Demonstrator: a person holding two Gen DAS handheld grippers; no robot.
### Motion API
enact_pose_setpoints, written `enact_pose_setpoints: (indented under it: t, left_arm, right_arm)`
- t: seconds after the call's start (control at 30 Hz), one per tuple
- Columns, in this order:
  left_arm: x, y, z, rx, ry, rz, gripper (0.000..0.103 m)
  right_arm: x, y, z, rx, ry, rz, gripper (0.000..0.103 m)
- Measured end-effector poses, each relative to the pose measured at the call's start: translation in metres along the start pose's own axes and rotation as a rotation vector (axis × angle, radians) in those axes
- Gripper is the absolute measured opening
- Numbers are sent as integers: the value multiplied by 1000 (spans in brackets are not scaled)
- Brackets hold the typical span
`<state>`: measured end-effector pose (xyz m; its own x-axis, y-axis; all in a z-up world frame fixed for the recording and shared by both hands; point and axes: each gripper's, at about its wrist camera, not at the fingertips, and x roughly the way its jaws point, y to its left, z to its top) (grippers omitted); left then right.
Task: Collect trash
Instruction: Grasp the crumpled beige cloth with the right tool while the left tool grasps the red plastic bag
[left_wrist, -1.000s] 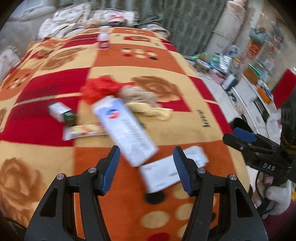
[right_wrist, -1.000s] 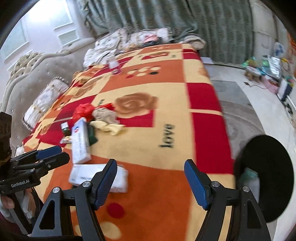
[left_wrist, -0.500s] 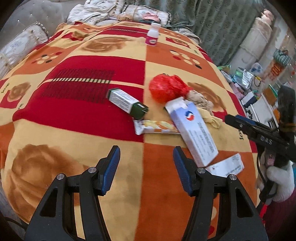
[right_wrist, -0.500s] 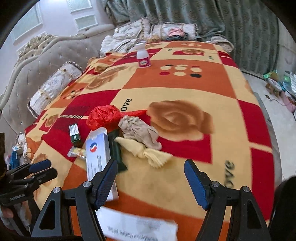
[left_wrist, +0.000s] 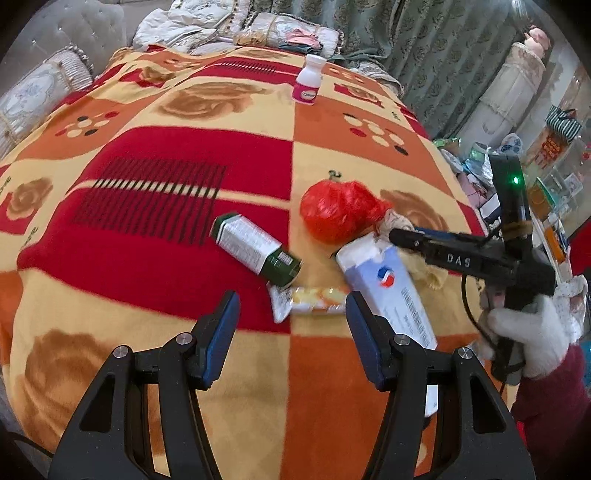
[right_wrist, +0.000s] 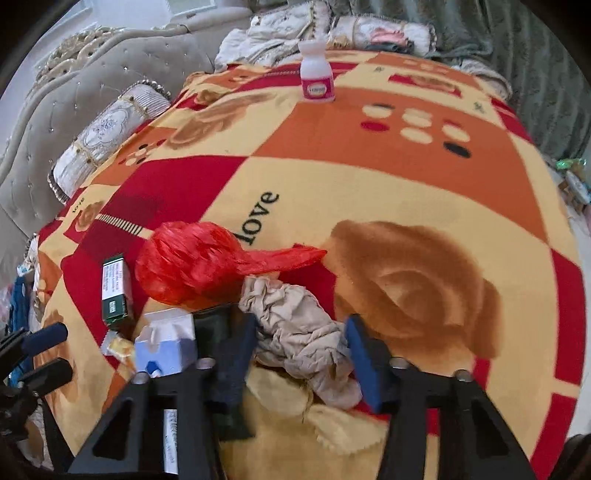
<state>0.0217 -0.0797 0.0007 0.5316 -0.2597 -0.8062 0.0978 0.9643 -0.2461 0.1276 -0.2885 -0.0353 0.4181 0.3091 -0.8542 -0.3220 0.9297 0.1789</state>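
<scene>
Trash lies in a pile on the patterned blanket. My right gripper straddles a crumpled beige wad; its jaws are closing, pads near both sides of the wad, with no squeeze visible. Around the wad lie a red plastic bag, a yellow cloth and a long white-and-blue box. My left gripper hangs open, with nothing between its fingers, just short of a snack wrapper and a green-and-white box. In the left wrist view a white-gloved hand holds the right gripper.
A white bottle with a pink label stands upright at the far end of the bed. Pillows and a tufted headboard line the left side. Green curtains and floor clutter lie beyond the right edge.
My right gripper has swept in over the pile and sunk around the beige wad, its jaws narrowing. My left gripper has shifted left, the wrapper and green box now ahead of it, still open.
</scene>
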Motion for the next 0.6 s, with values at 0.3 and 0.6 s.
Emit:
enact_pose_setpoints:
  t: [0.3,0.6]
  left_arm:
    - [20,-24,36,57,-13,-16,58]
    - [53,-41,66,100,6,18,58]
  right_arm:
    - [-29,-35,-15,60,-78,-30,34]
    - [-26,-51,-26,78,-56,-61,34]
